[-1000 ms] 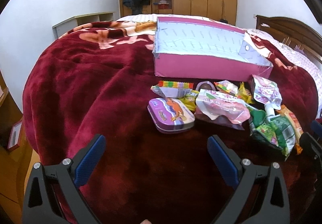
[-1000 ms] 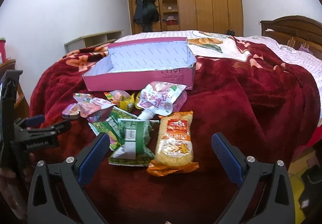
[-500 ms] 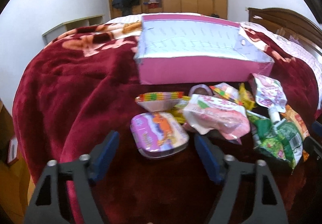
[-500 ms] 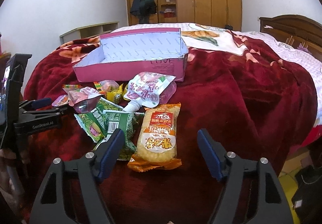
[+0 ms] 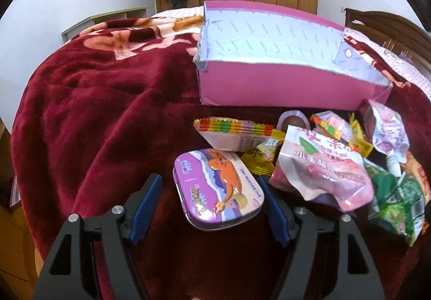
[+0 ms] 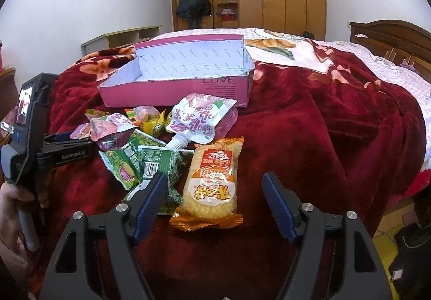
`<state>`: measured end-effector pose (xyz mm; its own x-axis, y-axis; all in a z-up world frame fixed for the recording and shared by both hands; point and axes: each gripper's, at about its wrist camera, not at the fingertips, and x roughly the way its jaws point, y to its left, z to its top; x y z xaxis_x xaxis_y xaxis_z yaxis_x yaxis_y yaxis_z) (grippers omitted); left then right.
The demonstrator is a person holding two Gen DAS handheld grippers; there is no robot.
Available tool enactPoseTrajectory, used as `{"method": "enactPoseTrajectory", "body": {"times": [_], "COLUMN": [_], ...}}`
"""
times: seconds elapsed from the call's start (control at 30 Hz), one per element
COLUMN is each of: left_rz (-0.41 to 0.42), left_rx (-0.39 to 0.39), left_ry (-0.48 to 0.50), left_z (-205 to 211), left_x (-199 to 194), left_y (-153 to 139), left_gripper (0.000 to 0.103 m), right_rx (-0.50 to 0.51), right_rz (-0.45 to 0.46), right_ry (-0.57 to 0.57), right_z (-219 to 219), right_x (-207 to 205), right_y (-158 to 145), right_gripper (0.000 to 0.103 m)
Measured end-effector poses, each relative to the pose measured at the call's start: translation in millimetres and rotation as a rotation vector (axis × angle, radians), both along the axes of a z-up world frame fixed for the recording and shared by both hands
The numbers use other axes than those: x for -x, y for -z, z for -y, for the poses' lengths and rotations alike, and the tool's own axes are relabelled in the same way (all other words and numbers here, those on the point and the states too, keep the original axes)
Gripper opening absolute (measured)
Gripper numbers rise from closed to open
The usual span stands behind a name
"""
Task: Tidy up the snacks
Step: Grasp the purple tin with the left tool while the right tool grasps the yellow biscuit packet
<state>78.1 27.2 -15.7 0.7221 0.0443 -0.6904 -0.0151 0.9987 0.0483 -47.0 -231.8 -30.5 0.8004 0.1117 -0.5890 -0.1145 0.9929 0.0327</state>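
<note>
Left tongs (image 5: 210, 208) spread wide, straddling the purple tin (image 5: 216, 189) (contact unclear); right tongs (image 6: 212, 204) gape over the yellow cracker pack (image 6: 212, 181); pink box (image 6: 177, 89) empty.

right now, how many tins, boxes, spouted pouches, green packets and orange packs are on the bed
purple tin: 1
pink box: 1
spouted pouch: 1
green packets: 2
orange rice-cracker pack: 1
total: 6

Both wrist views low, close, facing pink box (image 5: 291, 89), shared.
</note>
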Motion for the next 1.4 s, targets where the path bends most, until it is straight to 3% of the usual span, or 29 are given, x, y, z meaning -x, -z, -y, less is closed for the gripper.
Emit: {"method": "enactPoseTrajectory", "body": {"times": [0.3, 0.43, 0.6, 0.73, 0.8, 0.9, 0.97, 1.4], "left_rz": [0.007, 0.016, 0.030, 0.036, 0.036, 0.045, 0.050, 0.063], "left_rx": [0.026, 0.030, 0.026, 0.014, 0.020, 0.034, 0.032, 0.090], "left_ry": [0.009, 0.005, -0.001, 0.000, 0.001, -0.011, -0.009, -0.008], "left_z": [-3, -3, -4, -2, -4, -6, -6, -12], "left_x": [2, 4, 8, 11, 13, 19, 23, 49], "left_y": [3, 1, -2, -4, -6, -8, -10, -25], "left_gripper": [0.076, 0.075, 0.070, 0.054, 0.054, 0.054, 0.053, 0.053], "right_rx": [0.001, 0.015, -0.045, -0.052, -0.050, -0.034, -0.027, -0.027], "right_rz": [-0.026, -0.042, -0.081, -0.096, -0.107, -0.102, -0.097, -0.062], "right_ry": [0.034, 0.021, 0.018, 0.014, 0.013, 0.012, 0.013, -0.028], "right_z": [7, 3, 12, 12, 12, 10, 9, 7], "right_x": [-4, -11, -20, -24, -28, -27, -26, -15], "right_y": [4, 10, 18, 20, 22, 21, 20, 8], "right_gripper": [0.074, 0.070, 0.069, 0.069, 0.069, 0.060, 0.047, 0.042]}}
